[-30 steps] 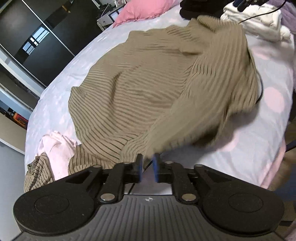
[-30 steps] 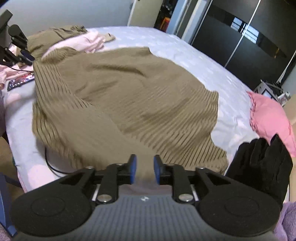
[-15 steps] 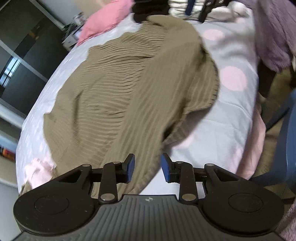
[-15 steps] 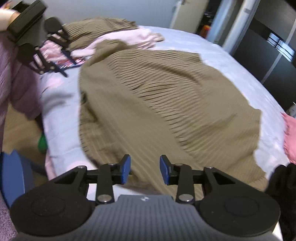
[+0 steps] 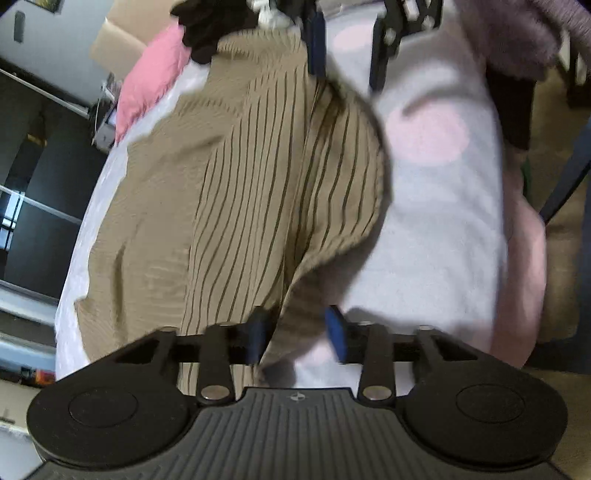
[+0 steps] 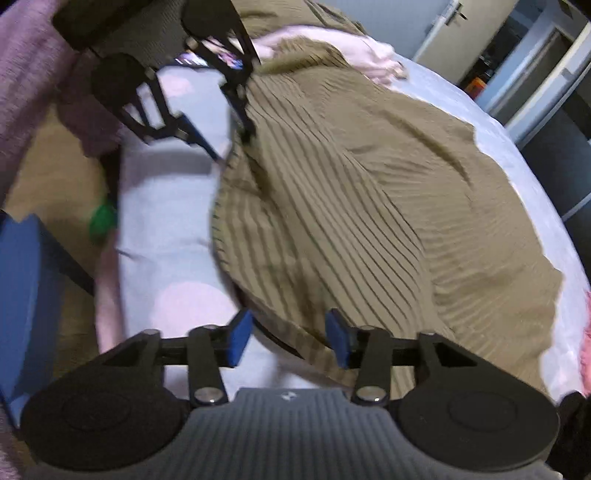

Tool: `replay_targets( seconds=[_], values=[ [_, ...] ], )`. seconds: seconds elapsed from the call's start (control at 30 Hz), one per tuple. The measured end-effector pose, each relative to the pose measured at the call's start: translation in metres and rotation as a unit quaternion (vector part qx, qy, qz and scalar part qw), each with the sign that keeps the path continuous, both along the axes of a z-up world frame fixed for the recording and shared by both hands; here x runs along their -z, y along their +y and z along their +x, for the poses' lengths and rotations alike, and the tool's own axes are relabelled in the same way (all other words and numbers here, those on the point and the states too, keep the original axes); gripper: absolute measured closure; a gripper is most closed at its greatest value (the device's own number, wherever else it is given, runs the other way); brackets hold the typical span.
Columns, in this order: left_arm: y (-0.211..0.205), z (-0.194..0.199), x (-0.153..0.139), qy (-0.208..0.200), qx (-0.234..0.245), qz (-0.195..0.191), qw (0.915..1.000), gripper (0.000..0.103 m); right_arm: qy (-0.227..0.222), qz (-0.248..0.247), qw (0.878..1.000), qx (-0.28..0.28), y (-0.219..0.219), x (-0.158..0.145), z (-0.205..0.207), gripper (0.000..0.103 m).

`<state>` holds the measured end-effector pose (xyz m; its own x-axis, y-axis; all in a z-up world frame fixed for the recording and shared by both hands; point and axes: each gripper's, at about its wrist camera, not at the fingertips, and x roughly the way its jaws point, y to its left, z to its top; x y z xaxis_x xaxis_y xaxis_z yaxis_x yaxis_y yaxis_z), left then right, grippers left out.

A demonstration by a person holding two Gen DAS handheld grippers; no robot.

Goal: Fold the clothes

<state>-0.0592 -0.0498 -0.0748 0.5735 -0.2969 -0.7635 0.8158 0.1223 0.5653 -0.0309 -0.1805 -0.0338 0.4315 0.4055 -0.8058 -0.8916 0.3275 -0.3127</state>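
Big bed [image 5: 436,236] with a pale sheet and pink dots, filling most of both views. On it a brown striped top [image 5: 258,192], spread wide, its near part folded over itself, its edge running from one pair of tongs to the other.

Left tongs [image 5: 297,334] low over one end of the folded edge. Blue pads apart, a bit of brown cloth lying loose between them, not pinched.

Right tongs [image 6: 290,338] low over the other end of that edge. Blue pads apart but closing now, cloth hem lying between them, not squeezed.

Only in the left view: a pink pillow [image 5: 151,77] at the far left and a black cloth heap [image 5: 210,26] at the far end of the top, plus the right tongs seen from the front.

Only in the right view: a pale pink garment [image 6: 354,48] past the far end of the top, a door [image 6: 454,26], a small green thing [image 6: 101,219] off the bed's left side, and the left tongs seen from the front.
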Motion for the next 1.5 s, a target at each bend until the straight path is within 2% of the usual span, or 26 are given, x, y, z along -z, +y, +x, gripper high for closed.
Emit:
replay_targets(
  seconds=[0.07, 0.27, 0.33, 0.5, 0.57, 0.6, 0.67, 0.83, 1.0, 1.17, 1.23, 1.3, 1.33, 1.4, 1.43, 1.47, 1.5],
  values=[
    [-0.001, -0.006, -0.003, 0.005, 0.011, -0.012, 0.9999, 0.075, 0.011, 0.0, 1.0, -0.025, 0.003, 0.0, -0.005, 0.07],
    [-0.017, 0.0, 0.017, 0.001, 0.026, 0.003, 0.9997, 0.075, 0.016, -0.046, 0.997, -0.058, 0.021, 0.024, -0.005, 0.07],
    [-0.019, 0.001, 0.017, 0.01, 0.03, -0.006, 0.9995, 0.075, 0.027, -0.048, 0.996, -0.069, 0.022, 0.026, -0.005, 0.076],
    [-0.021, -0.001, 0.01, 0.041, 0.035, -0.036, 0.9979, 0.075, 0.046, -0.057, 0.996, -0.053, 0.024, 0.032, 0.008, 0.079],
    [-0.023, 0.0, 0.008, 0.054, 0.035, -0.044, 0.997, 0.075, 0.066, -0.047, 0.996, -0.034, 0.025, 0.034, 0.02, 0.08],
    [-0.024, 0.0, 0.008, 0.058, 0.035, -0.047, 0.9966, 0.075, 0.077, -0.042, 0.996, -0.025, 0.025, 0.034, 0.026, 0.085],
    [-0.024, -0.001, 0.006, 0.064, 0.037, -0.052, 0.9959, 0.075, 0.095, -0.039, 0.995, -0.017, 0.024, 0.034, 0.032, 0.089],
    [-0.026, -0.009, -0.002, 0.073, 0.052, -0.066, 0.9938, 0.075, 0.143, -0.018, 0.988, -0.048, 0.024, 0.019, 0.025, 0.096],
    [-0.027, -0.029, -0.006, 0.11, 0.104, -0.062, 0.9865, 0.075, 0.21, 0.027, 0.972, -0.099, 0.027, -0.005, 0.002, 0.097],
    [-0.03, -0.05, 0.002, 0.158, 0.139, -0.031, 0.9771, 0.077, 0.264, 0.085, 0.955, -0.106, 0.016, -0.023, -0.007, 0.097],
    [-0.031, -0.052, -0.001, 0.206, 0.131, -0.028, 0.9693, 0.093, 0.283, 0.1, 0.948, -0.106, 0.013, -0.028, -0.009, 0.095],
    [-0.031, -0.048, -0.007, 0.266, 0.106, -0.037, 0.9573, 0.096, 0.3, 0.099, 0.942, -0.111, 0.011, -0.029, -0.014, 0.094],
    [-0.031, -0.046, -0.009, 0.302, 0.094, -0.04, 0.9479, 0.097, 0.308, 0.099, 0.939, -0.114, 0.01, -0.029, -0.015, 0.091],
    [-0.031, -0.042, -0.011, 0.379, 0.075, -0.037, 0.9214, 0.098, 0.311, 0.11, 0.938, -0.107, 0.006, -0.03, -0.013, 0.086],
    [-0.031, -0.041, -0.011, 0.422, 0.069, -0.033, 0.9034, 0.098, 0.306, 0.116, 0.94, -0.099, 0.004, -0.032, -0.01, 0.085],
    [-0.03, -0.039, -0.01, 0.467, 0.062, -0.028, 0.8814, 0.098, 0.302, 0.123, 0.941, -0.092, 0.002, -0.034, -0.007, 0.083],
    [-0.029, -0.039, -0.008, 0.503, 0.056, -0.026, 0.8622, 0.098, 0.294, 0.129, 0.944, -0.082, -0.001, -0.037, -0.005, 0.076]
  ],
)
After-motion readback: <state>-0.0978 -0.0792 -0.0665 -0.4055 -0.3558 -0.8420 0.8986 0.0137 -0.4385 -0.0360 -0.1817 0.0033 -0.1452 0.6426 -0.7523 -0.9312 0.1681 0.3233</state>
